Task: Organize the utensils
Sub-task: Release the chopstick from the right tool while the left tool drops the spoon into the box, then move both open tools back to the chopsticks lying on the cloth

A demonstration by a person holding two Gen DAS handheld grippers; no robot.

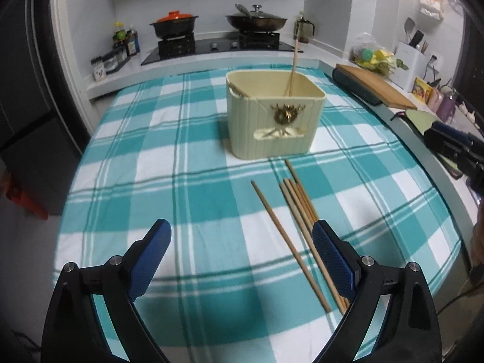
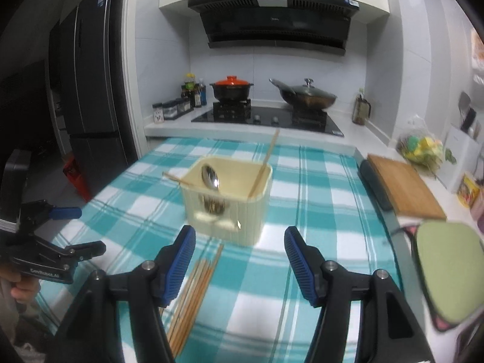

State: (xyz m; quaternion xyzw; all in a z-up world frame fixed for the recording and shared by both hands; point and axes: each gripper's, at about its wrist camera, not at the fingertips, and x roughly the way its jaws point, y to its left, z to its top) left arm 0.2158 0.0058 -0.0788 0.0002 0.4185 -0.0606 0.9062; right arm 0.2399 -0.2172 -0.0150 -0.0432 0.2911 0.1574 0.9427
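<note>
A cream ribbed utensil box stands on the checked tablecloth; it also shows in the right wrist view. Chopsticks lean inside it, and a metal spoon appears at its opening in the right wrist view. Several wooden chopsticks lie on the cloth in front of the box, also seen in the right wrist view. My left gripper is open and empty, just before the loose chopsticks. My right gripper is open and empty, near the box front.
The teal checked tablecloth covers the table. A wooden cutting board and a green mat lie on the right counter. A stove with a black pot and a wok is behind. A fridge stands left.
</note>
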